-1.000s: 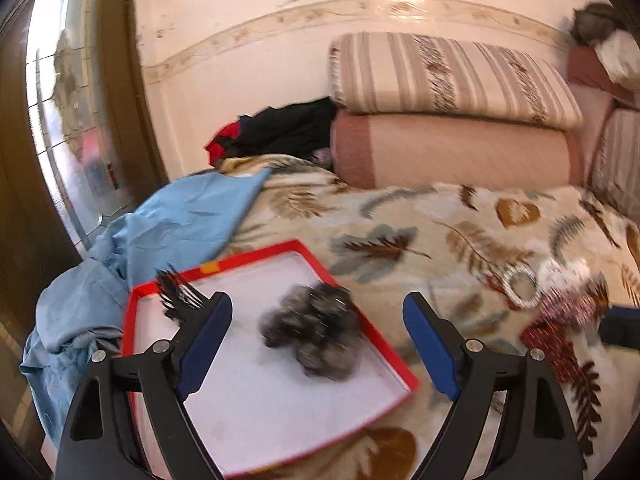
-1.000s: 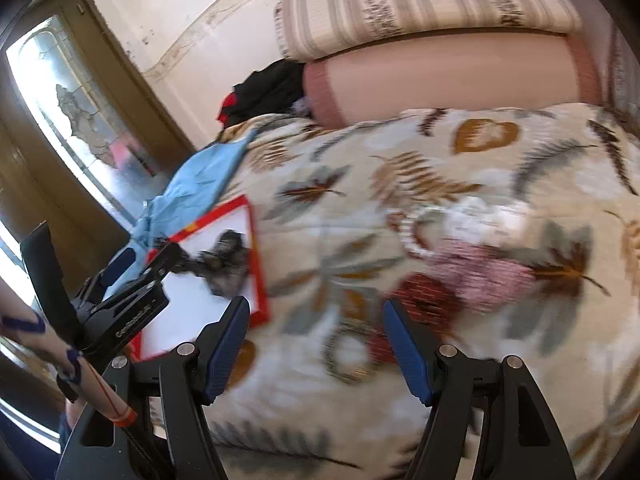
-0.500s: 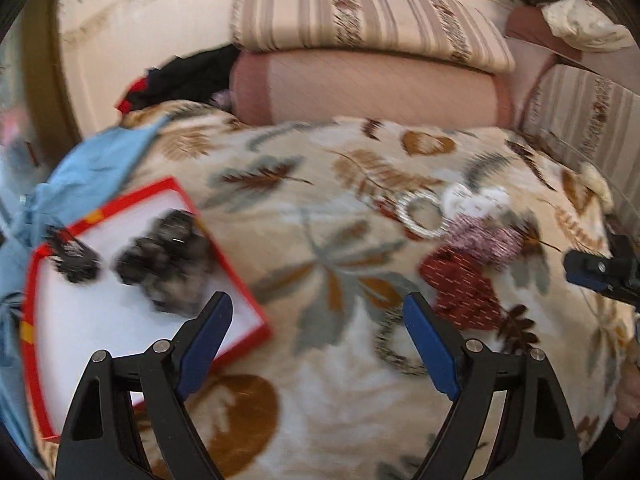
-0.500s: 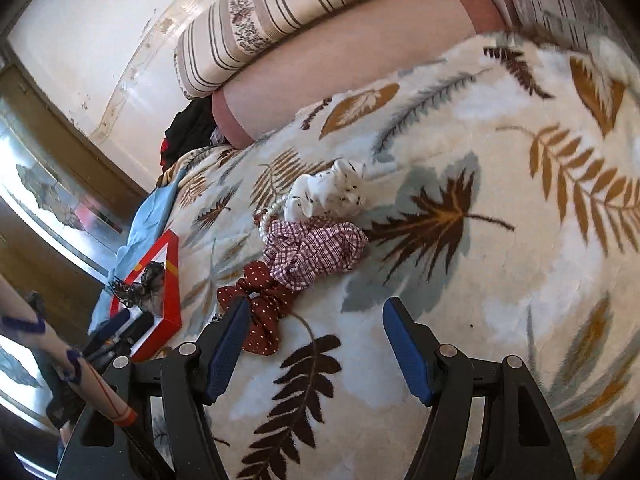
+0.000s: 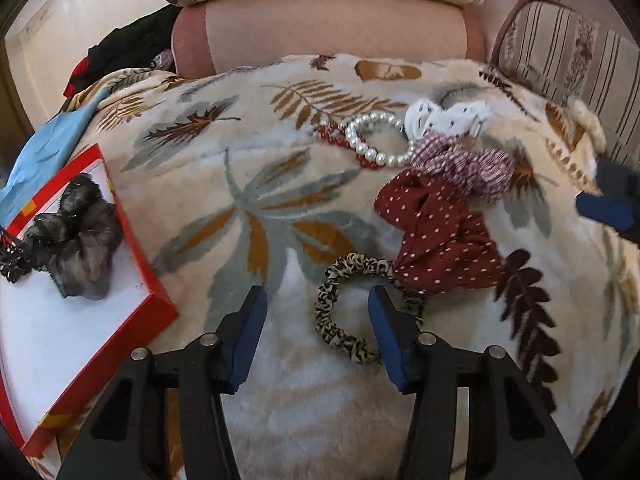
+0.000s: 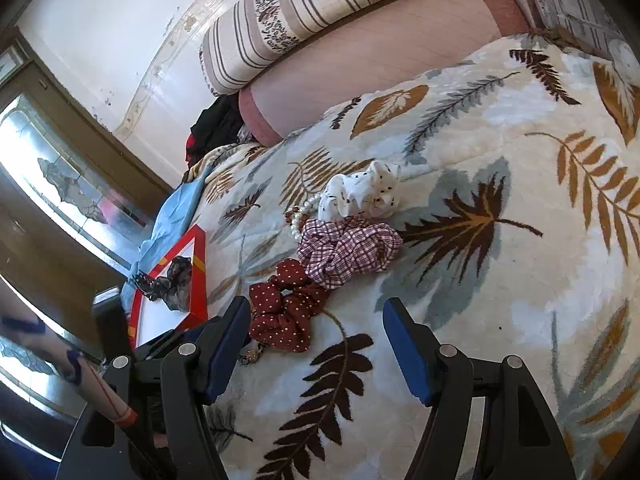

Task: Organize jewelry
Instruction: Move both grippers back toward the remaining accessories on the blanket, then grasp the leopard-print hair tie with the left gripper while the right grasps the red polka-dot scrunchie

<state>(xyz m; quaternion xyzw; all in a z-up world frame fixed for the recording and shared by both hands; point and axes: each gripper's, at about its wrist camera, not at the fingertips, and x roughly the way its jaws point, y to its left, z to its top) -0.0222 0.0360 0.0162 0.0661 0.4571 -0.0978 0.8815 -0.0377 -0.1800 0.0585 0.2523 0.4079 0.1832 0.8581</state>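
Note:
My left gripper (image 5: 316,308) is open and empty, low over the leaf-print blanket, with a leopard-print scrunchie (image 5: 340,328) lying between its fingers. Beyond lie a dark red dotted scrunchie (image 5: 436,236), a checked scrunchie (image 5: 468,164), a white dotted scrunchie (image 5: 444,118), a pearl bracelet (image 5: 376,136) and red beads (image 5: 336,140). A red-rimmed white tray (image 5: 132,240) at the left holds a grey scrunchie (image 5: 80,236) and a dark clip (image 5: 12,260). My right gripper (image 6: 316,320) is open and empty, just short of the red scrunchie (image 6: 284,308) and the checked one (image 6: 348,248).
Striped and pink bolsters (image 5: 320,28) lie at the back of the bed. A blue cloth (image 5: 44,148) and dark clothes (image 5: 128,48) sit at the left. A glazed door (image 6: 60,200) stands beyond the bed's left edge.
My left gripper has swung right from over the tray to the leopard scrunchie and has narrowed a little. My right gripper has moved closer to the scrunchie pile.

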